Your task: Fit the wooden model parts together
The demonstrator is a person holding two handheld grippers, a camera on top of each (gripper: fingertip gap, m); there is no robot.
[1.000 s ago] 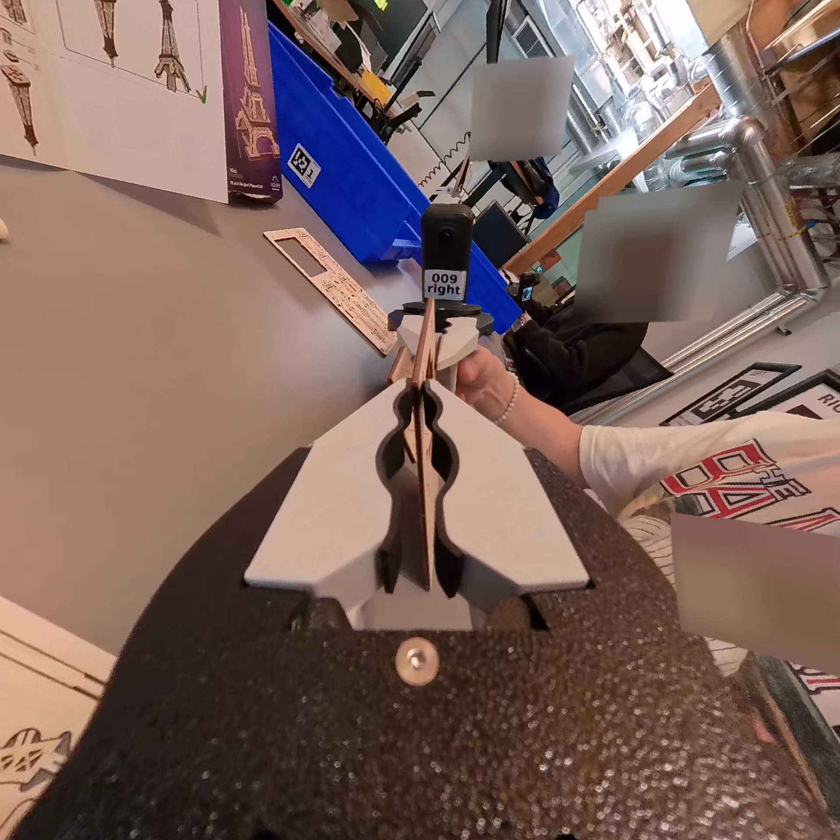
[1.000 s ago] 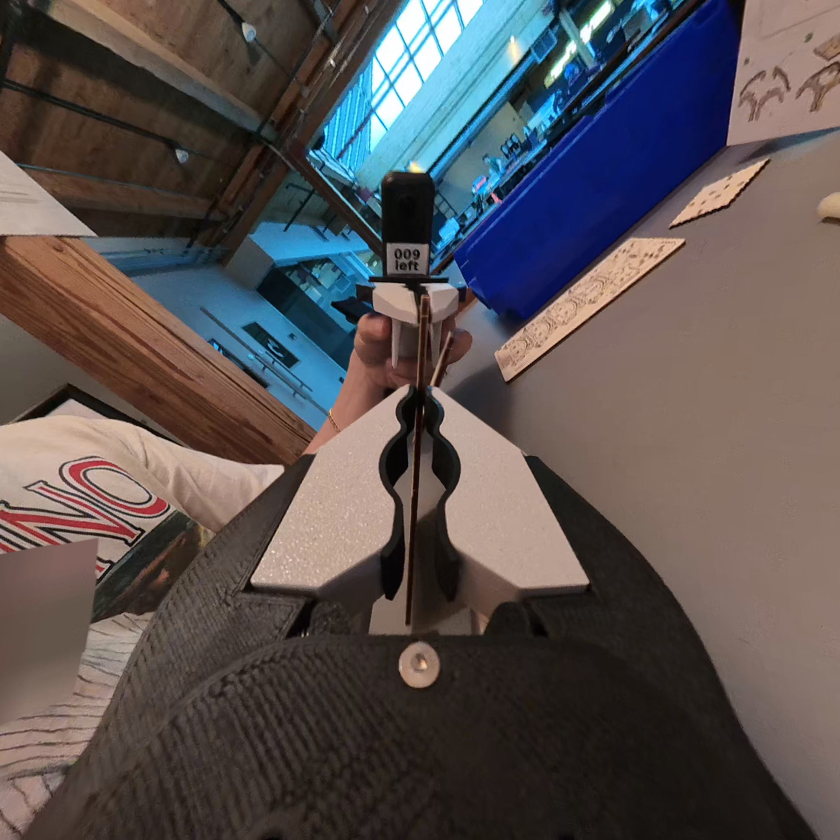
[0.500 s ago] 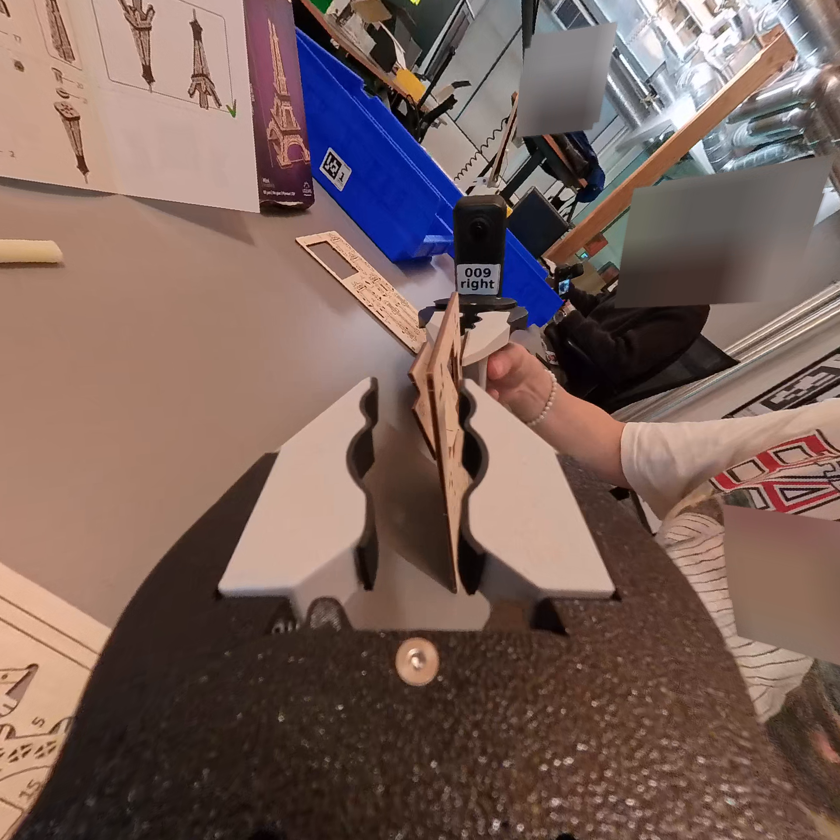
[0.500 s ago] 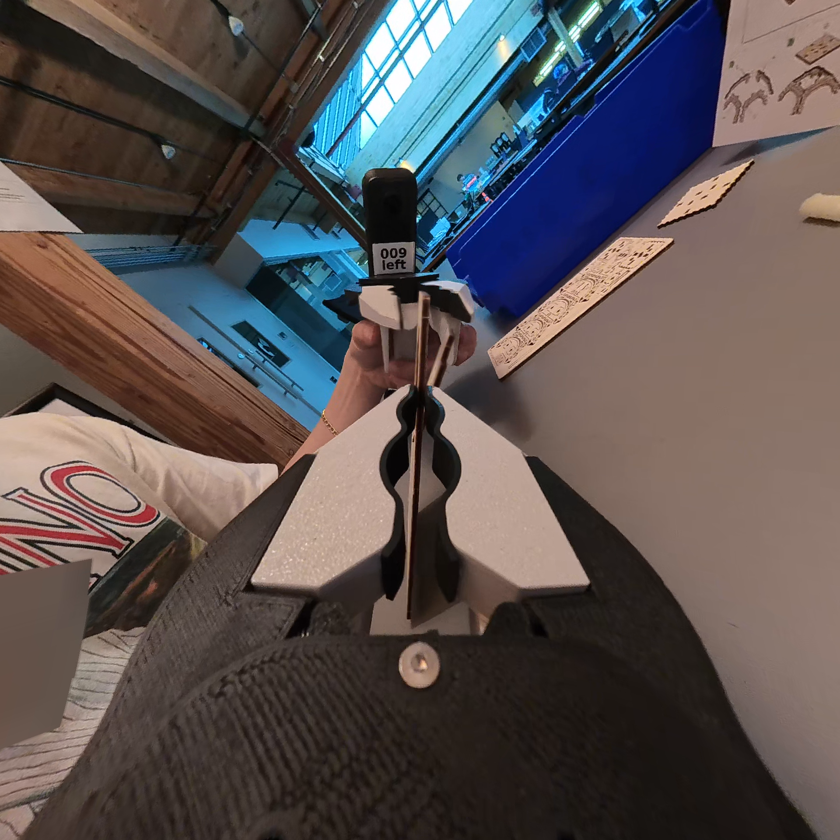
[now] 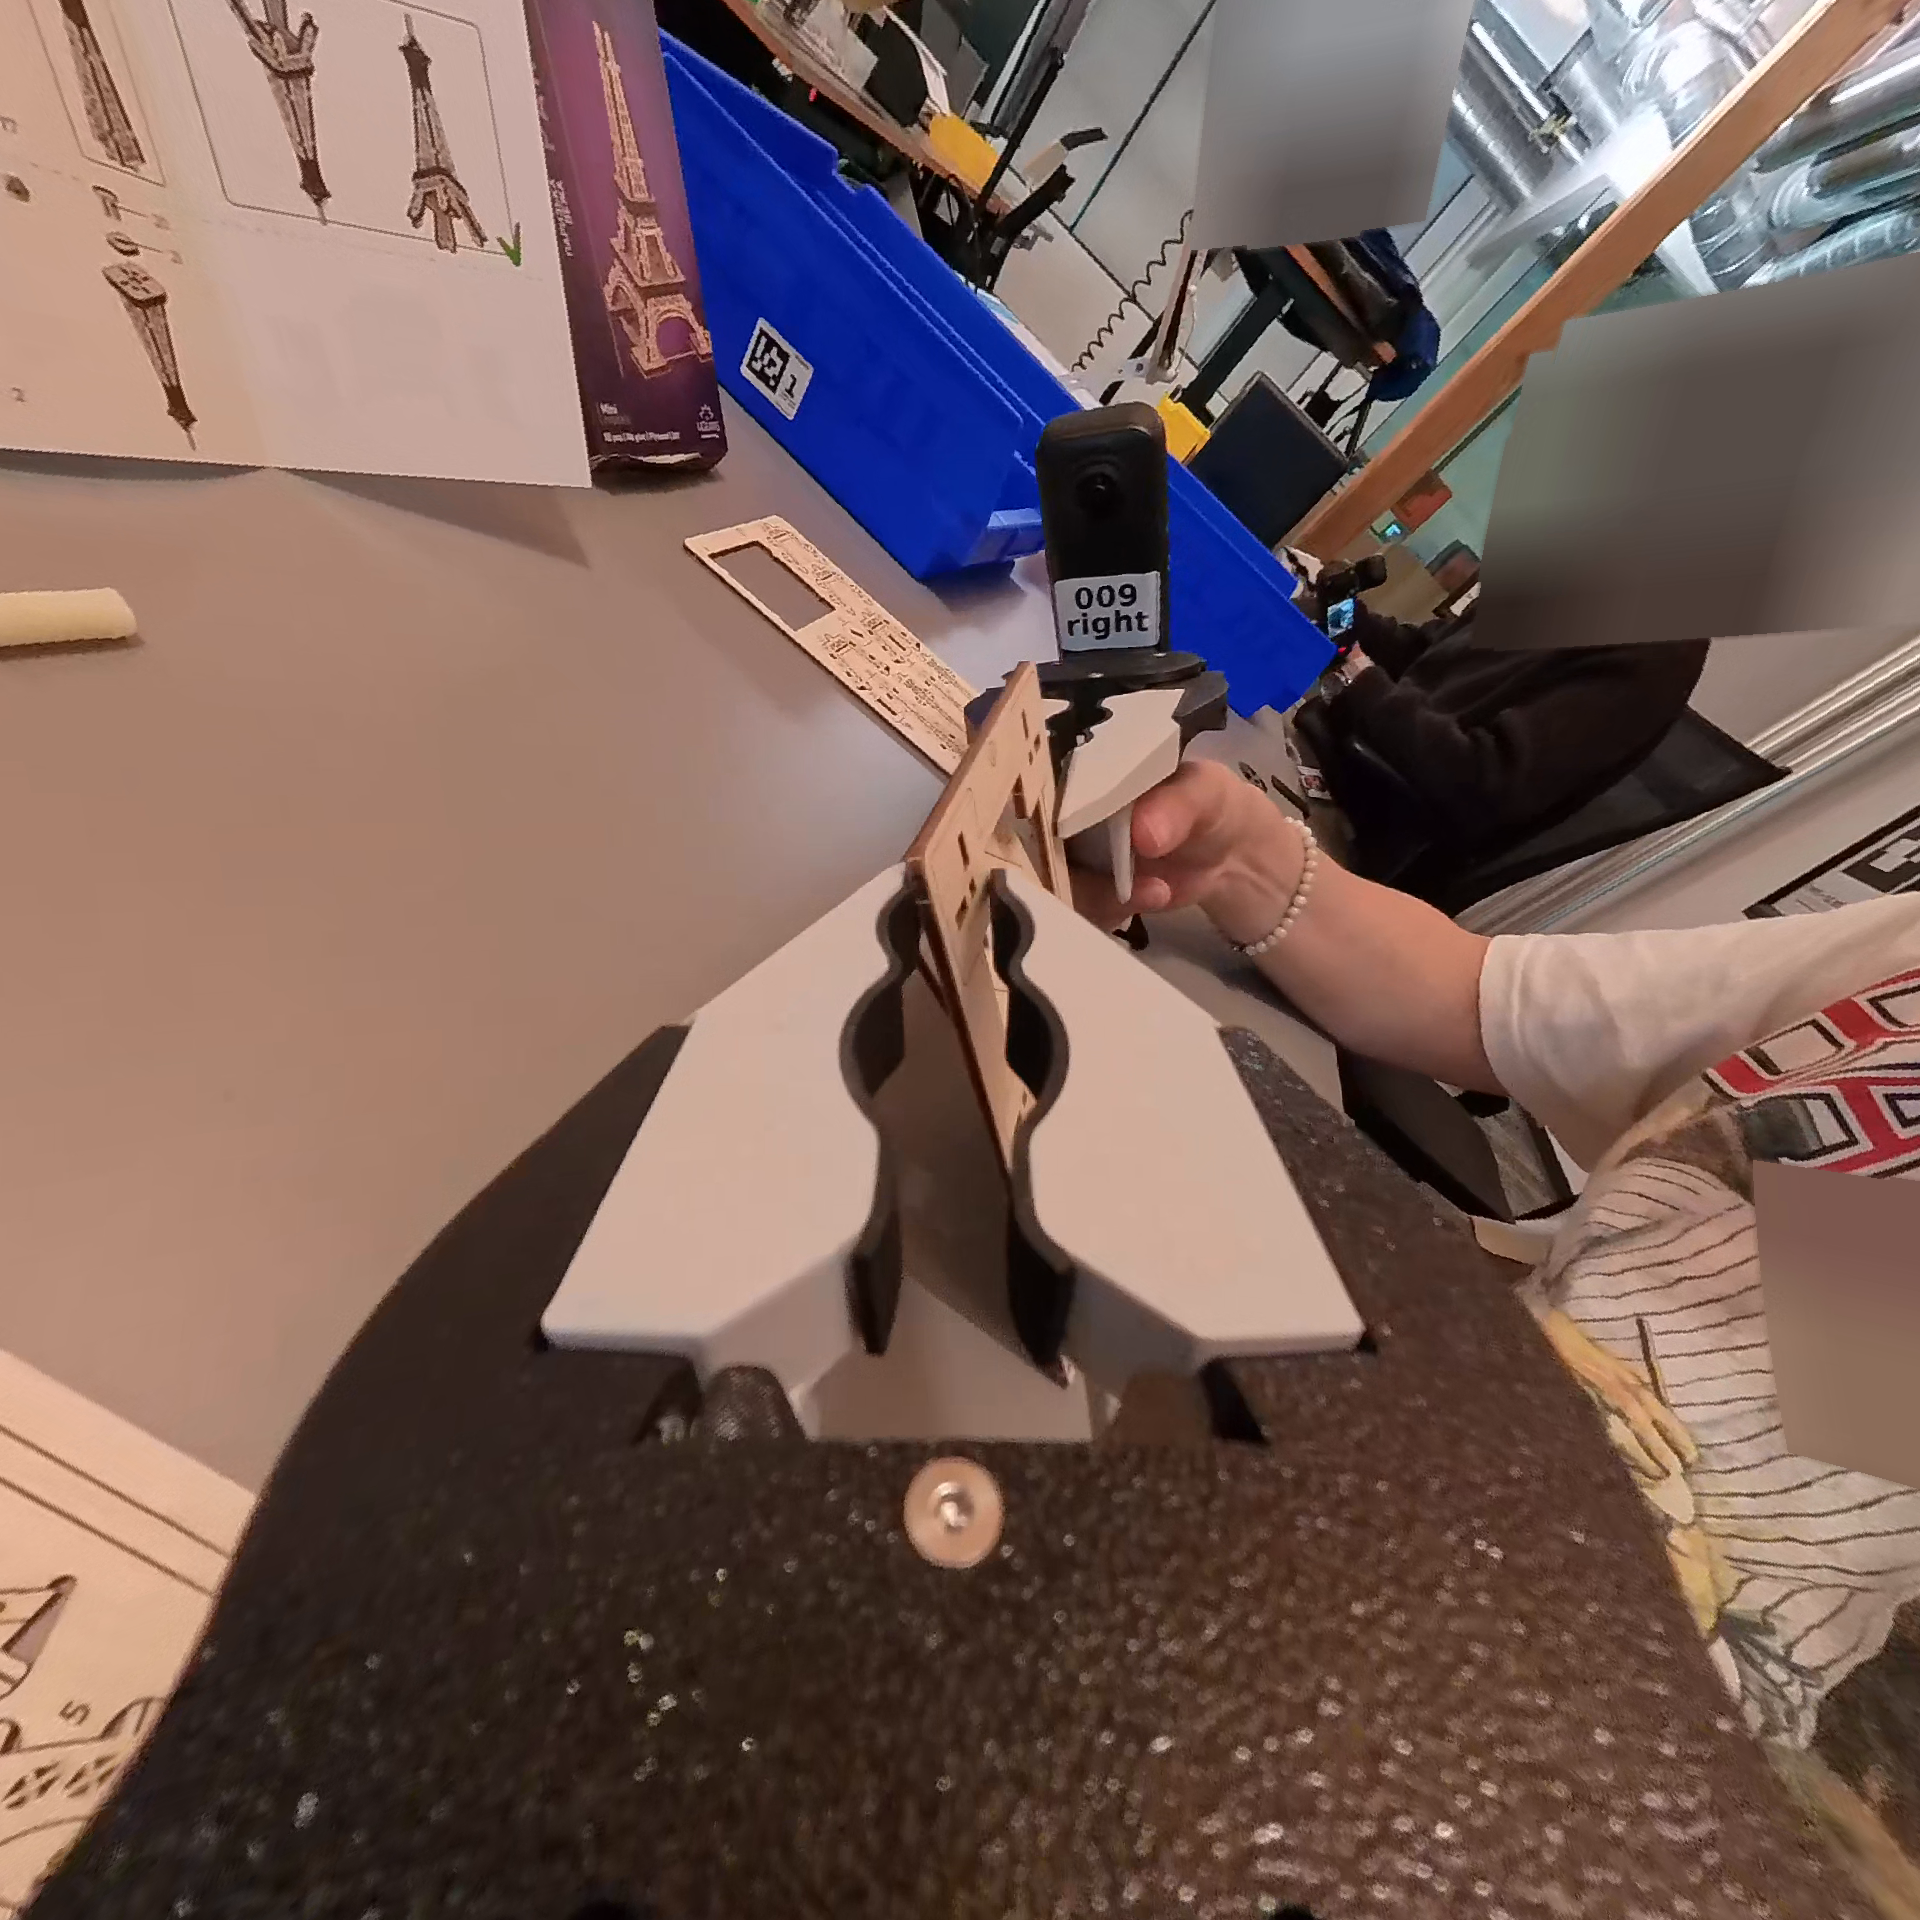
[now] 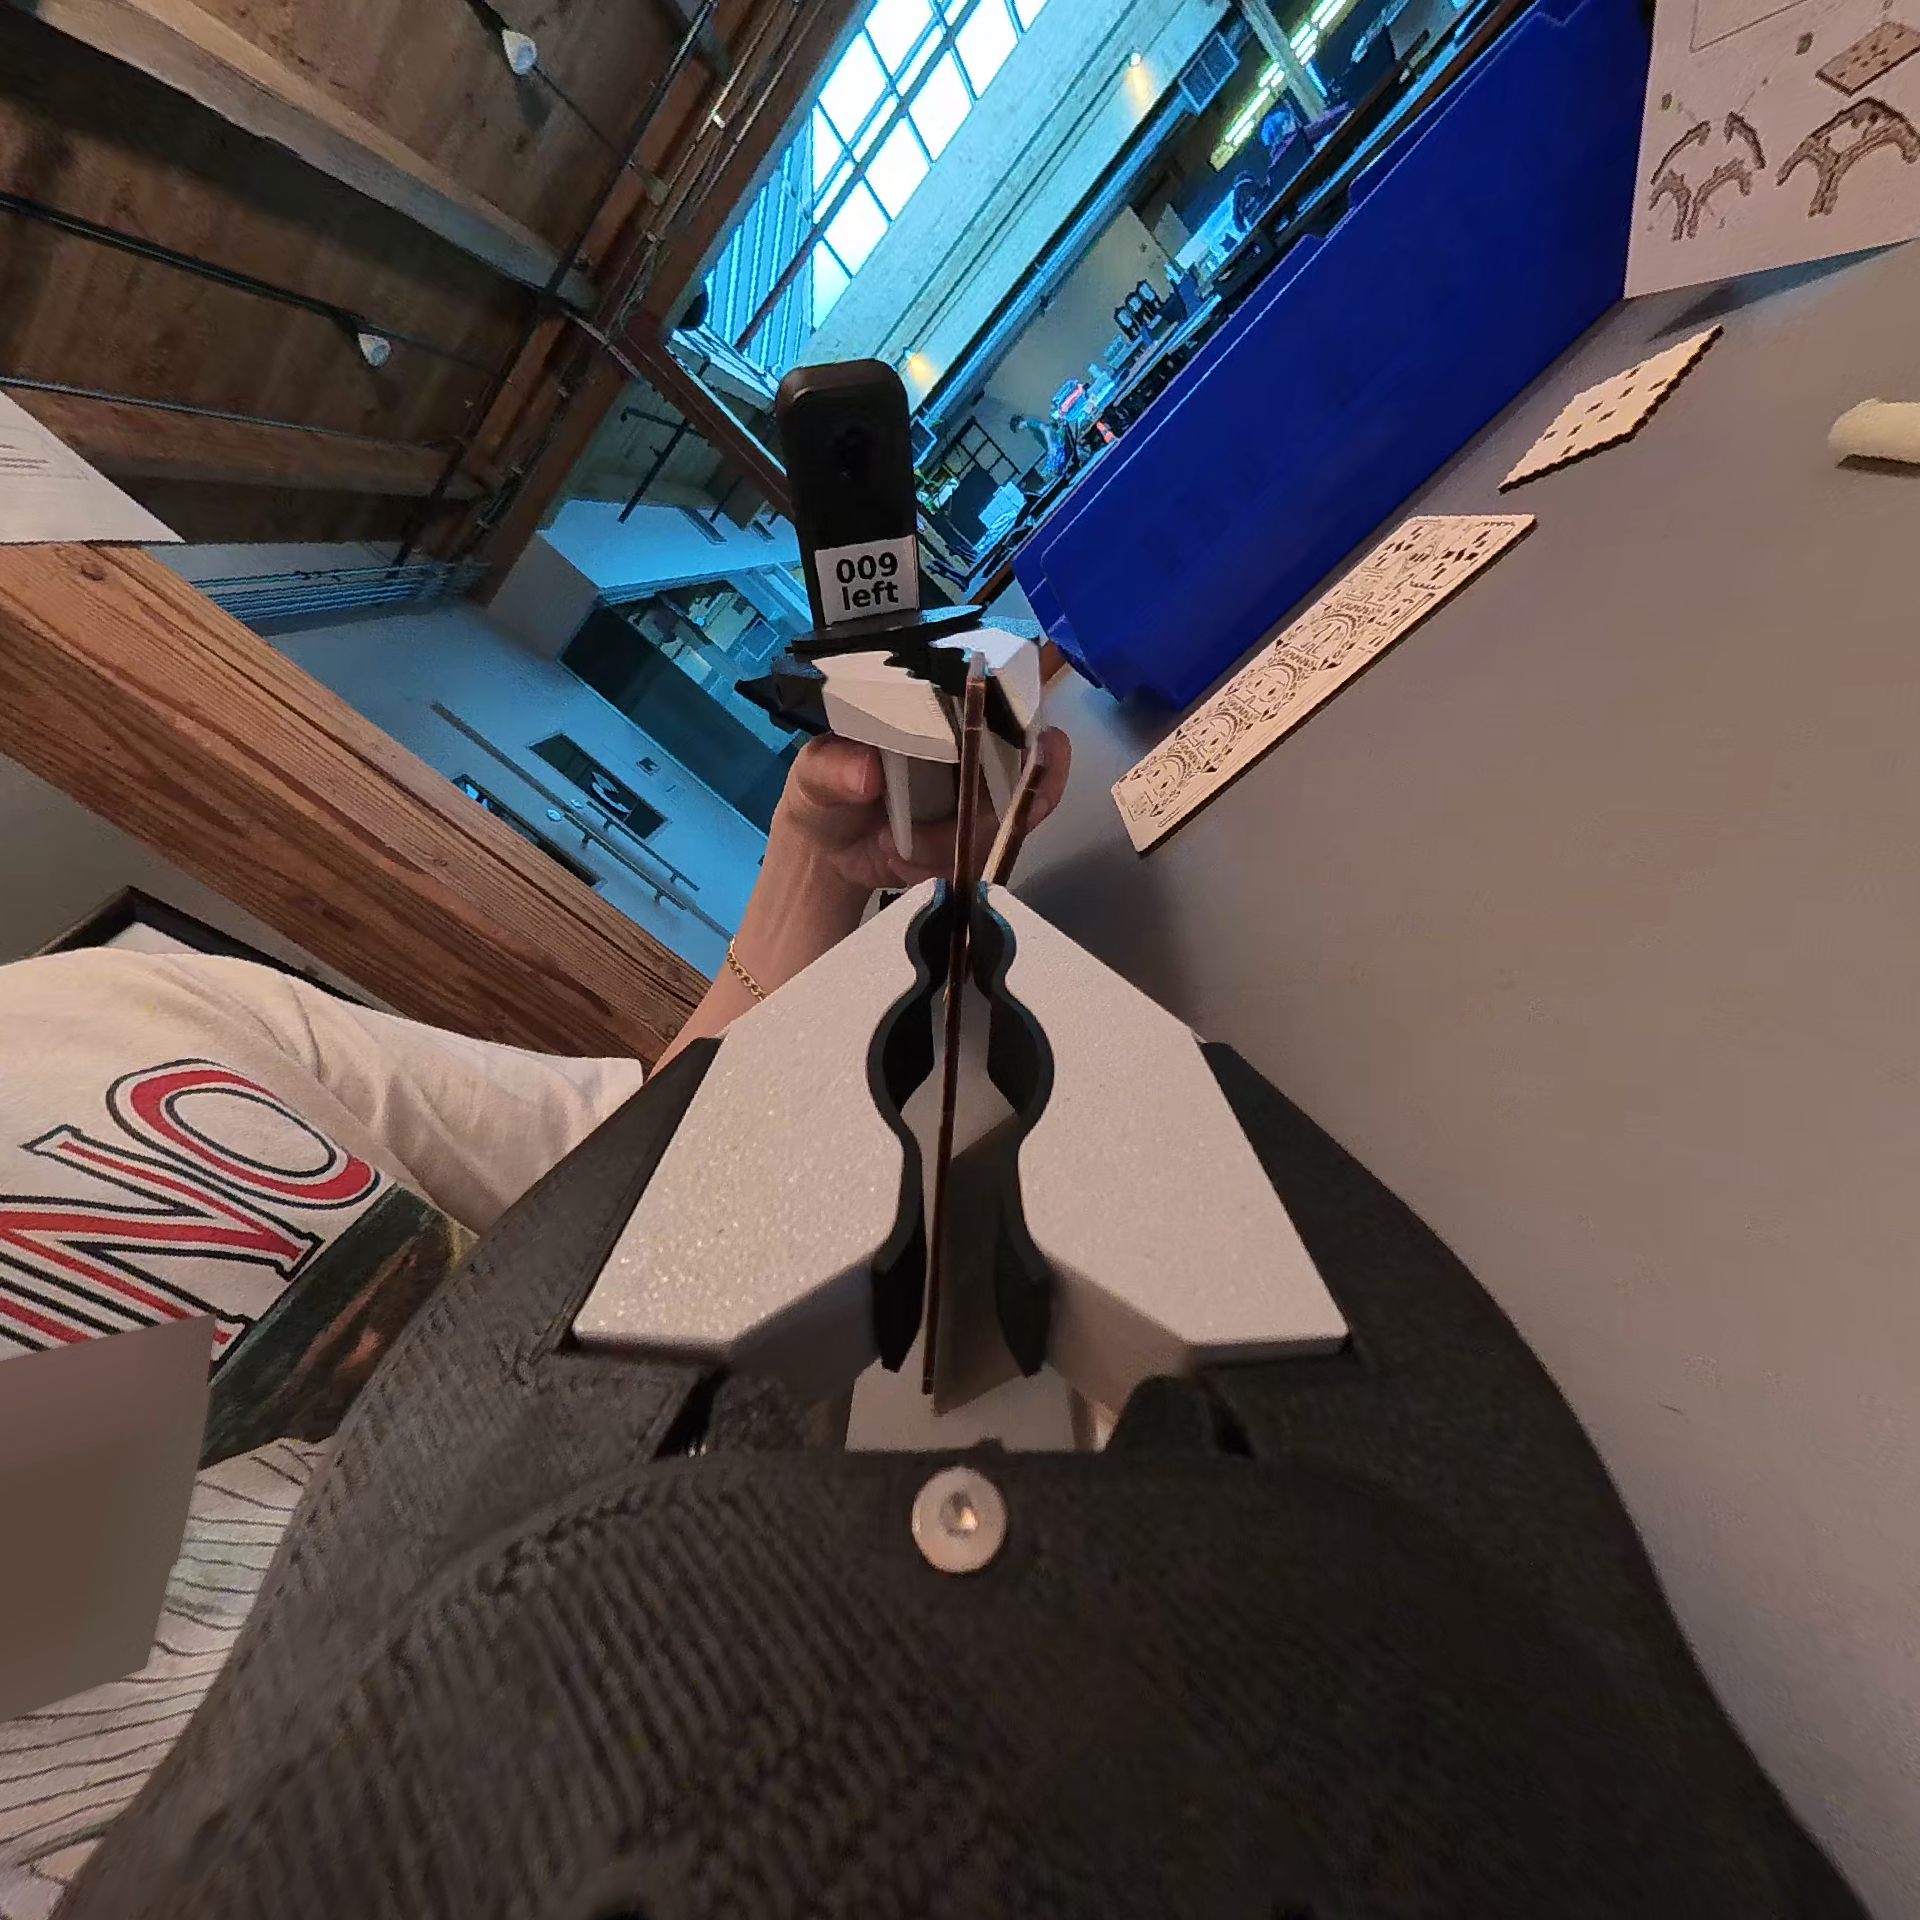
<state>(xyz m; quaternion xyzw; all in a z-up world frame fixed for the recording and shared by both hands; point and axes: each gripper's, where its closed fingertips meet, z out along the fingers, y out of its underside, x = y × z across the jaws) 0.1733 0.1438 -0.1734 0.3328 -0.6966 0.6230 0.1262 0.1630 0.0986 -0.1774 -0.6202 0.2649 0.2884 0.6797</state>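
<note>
While your left gripper (image 5: 951, 925) stands parted, the wooden part (image 5: 987, 883) leaning on its right finger, your right gripper (image 6: 958, 914) clamps that part (image 6: 951, 1091) edge-on above the bench (image 5: 364, 831).

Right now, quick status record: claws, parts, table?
left claw: open, fingers either side of the wooden panel
right claw: shut on wooden panel, seen edge-on
panel pose: tilted, held above the table
second wooden piece: angled off the panel; joint unclear
parts sheet: flat on table, near blue bin
instruction sheet: at the table's far side, purple box beside it
</note>
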